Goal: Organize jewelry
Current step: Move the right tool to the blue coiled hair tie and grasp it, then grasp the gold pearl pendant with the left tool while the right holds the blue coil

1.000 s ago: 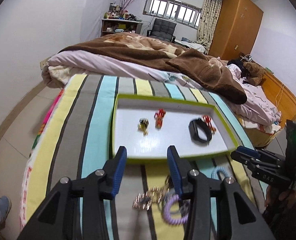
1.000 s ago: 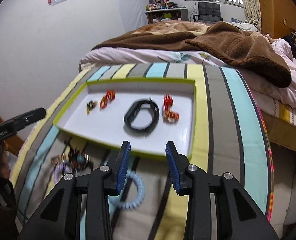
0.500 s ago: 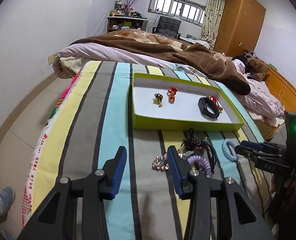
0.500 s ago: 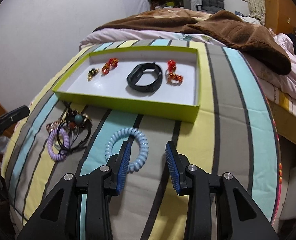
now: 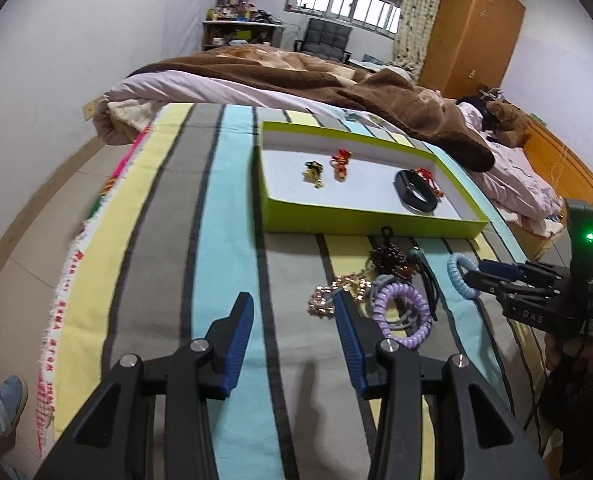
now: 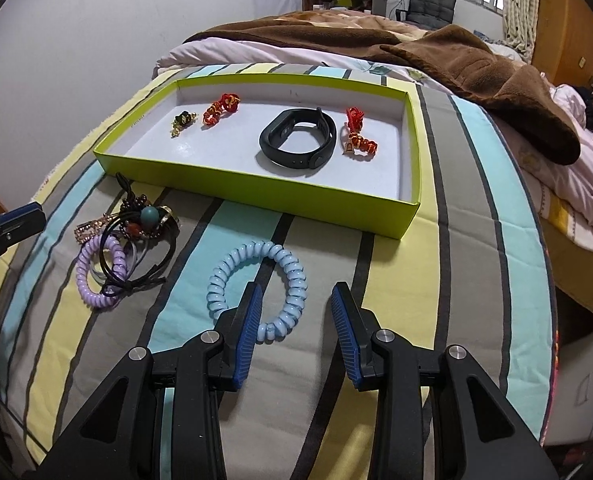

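A bed (image 6: pixel 476 216) under a striped cover carries everything, with a brown blanket (image 6: pixel 436 52) heaped at its far end. On the cover sits a shallow green tray (image 6: pixel 272 196) with a white floor. Inside it, from left to right in the right wrist view, lie a small gold charm (image 6: pixel 181 121), a red knot (image 6: pixel 220 108), a black band (image 6: pixel 296 138) and a second red charm (image 6: pixel 356 134), each apart from the others except that the band and the second charm are just beside each other.

On the cover just in front of the tray lies a tangle (image 6: pixel 136 224) of dark cords, beads and a gold chain, with a purple coil (image 6: pixel 96 270) overlapping its near side. Well to the right of that, alone on the cover, lies a blue coil (image 6: pixel 256 286).

The right tongs (image 6: pixel 296 324) are spread wide and grip nothing; their left finger overlaps the near edge of the blue coil in the picture, though contact cannot be judged. The left tongs (image 5: pixel 294 336) are likewise spread wide and empty, above the cover just left of the purple coil (image 5: pixel 404 312) and the gold chain (image 5: pixel 336 294).
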Available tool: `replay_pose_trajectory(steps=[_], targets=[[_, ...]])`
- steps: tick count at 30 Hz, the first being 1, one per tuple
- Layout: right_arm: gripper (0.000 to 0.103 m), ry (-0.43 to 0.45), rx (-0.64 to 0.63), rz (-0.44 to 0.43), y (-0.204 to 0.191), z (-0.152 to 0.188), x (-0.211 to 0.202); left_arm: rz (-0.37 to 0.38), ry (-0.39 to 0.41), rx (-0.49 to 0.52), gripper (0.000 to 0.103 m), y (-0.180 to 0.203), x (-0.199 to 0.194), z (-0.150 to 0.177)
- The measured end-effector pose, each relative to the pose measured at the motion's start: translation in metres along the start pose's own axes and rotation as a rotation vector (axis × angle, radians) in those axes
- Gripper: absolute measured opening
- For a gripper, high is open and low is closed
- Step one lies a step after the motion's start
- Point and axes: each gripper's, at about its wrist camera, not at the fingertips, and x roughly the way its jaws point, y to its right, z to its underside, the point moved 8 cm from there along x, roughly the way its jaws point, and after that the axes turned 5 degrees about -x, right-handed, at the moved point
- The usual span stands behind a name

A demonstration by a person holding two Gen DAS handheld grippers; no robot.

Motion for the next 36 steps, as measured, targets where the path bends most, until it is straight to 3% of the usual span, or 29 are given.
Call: replay_pose_trajectory(steps=[2, 4, 7, 12, 24, 36], targets=[[0.034, -0.002, -0.005, 0.011, 0.000, 0.000, -0.001, 0.010, -0.004, 0.014, 0.044, 0.004, 0.001, 0.001], [0.019, -0.005, -0.008, 0.021, 0.000, 0.001, -0.001, 0.009, -0.009, 0.019, 0.044, 0.005, 0.002, 0.001], [0.011, -0.010, -0.009, 0.022, 0.000, 0.001, -0.001, 0.014, -0.025, 0.033, 0.044, 0.007, 0.007, 0.000], [0.010, 0.001, 0.019, 0.028, 0.005, 0.002, -0.003, 0.023, -0.055, 0.068, 0.044, 0.013, 0.015, 0.001], [0.010, 0.052, 0.118, -0.004, 0.023, 0.003, -0.021, -0.050, -0.117, 0.249, 0.044, 0.027, 0.039, 0.006], [0.010, 0.067, 0.136, -0.020, 0.024, 0.001, -0.023, -0.033, -0.126, 0.307, 0.044, 0.038, 0.054, -0.001]])
